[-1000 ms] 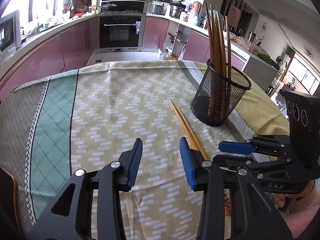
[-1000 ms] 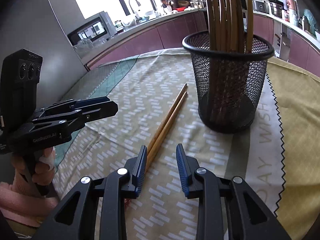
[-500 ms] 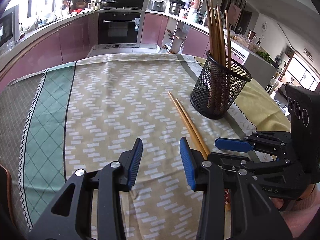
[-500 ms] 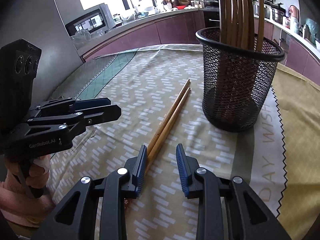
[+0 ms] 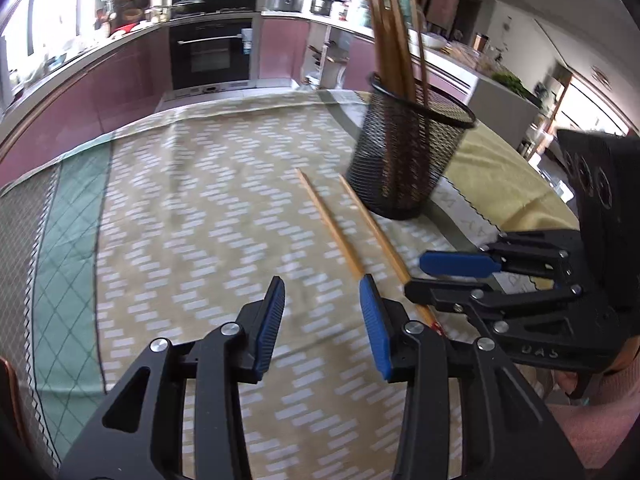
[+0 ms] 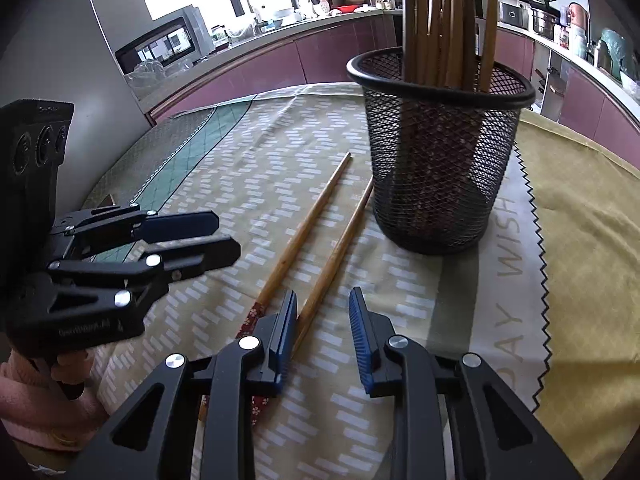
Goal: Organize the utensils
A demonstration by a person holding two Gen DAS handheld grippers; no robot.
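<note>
Your two chopsticks [image 6: 320,216], lying together a moment ago, now lie splayed on the worktop beside the holder [image 6: 440,152]. Right tongs [image 6: 322,334] are closing around one; left tongs [image 5: 320,324] spread, empty.

Matt wooden chopsticks [image 6: 304,240], black metal-mesh holder [image 6: 440,160], woven tablecloth [image 5: 200,200]

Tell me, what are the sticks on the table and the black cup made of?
The two loose chopsticks look like wood or bamboo: matte tan, faintly grained, with red patterned ends. The holder looks like black-coated metal mesh, since you can see through its diamond weave.
</note>
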